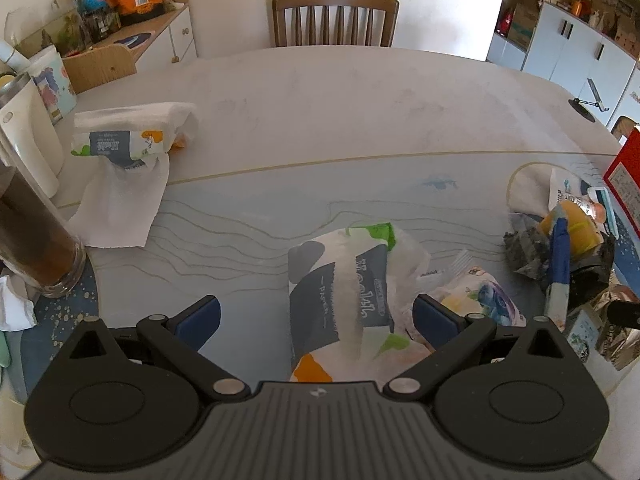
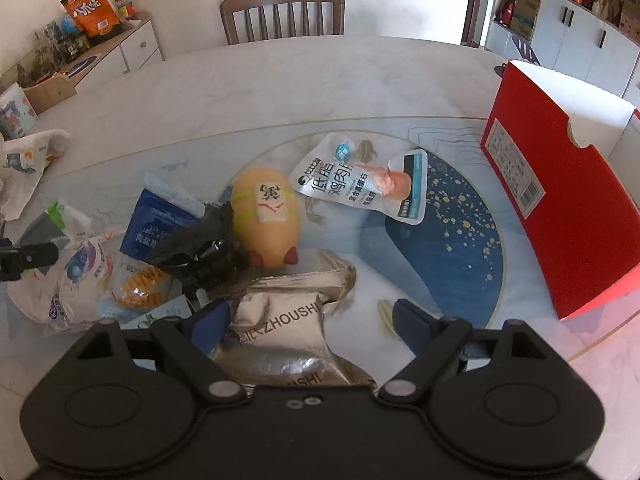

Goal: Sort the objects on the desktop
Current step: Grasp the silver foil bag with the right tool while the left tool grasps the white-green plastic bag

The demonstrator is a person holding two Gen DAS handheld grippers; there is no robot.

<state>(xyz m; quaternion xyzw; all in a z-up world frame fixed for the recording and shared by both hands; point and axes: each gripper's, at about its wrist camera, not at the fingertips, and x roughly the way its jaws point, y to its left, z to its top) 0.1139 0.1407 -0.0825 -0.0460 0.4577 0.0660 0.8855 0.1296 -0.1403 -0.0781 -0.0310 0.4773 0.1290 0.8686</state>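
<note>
In the left wrist view my left gripper [image 1: 316, 316] is open, its blue pads either side of a tissue pack [image 1: 340, 300] with grey, green and orange print, lying on the table. A second tissue pack [image 1: 120, 144] with loose tissue lies far left. In the right wrist view my right gripper [image 2: 310, 314] is open over a silver ZHOUSHI snack pouch [image 2: 280, 332], which lies between the pads. Beyond it are a yellow pig toy [image 2: 266, 220], a black crumpled bag [image 2: 200, 248], a blue packet [image 2: 156, 224] and a silver chicken pouch [image 2: 340, 180].
A red box [image 2: 560, 200] stands at the right. A glass of dark drink [image 1: 36, 240] and a white jug [image 1: 28, 136] stand at the left table edge. A snack bag with a blueberry print [image 2: 68, 280] lies left of the pile. A wooden chair [image 1: 336, 16] stands behind the table.
</note>
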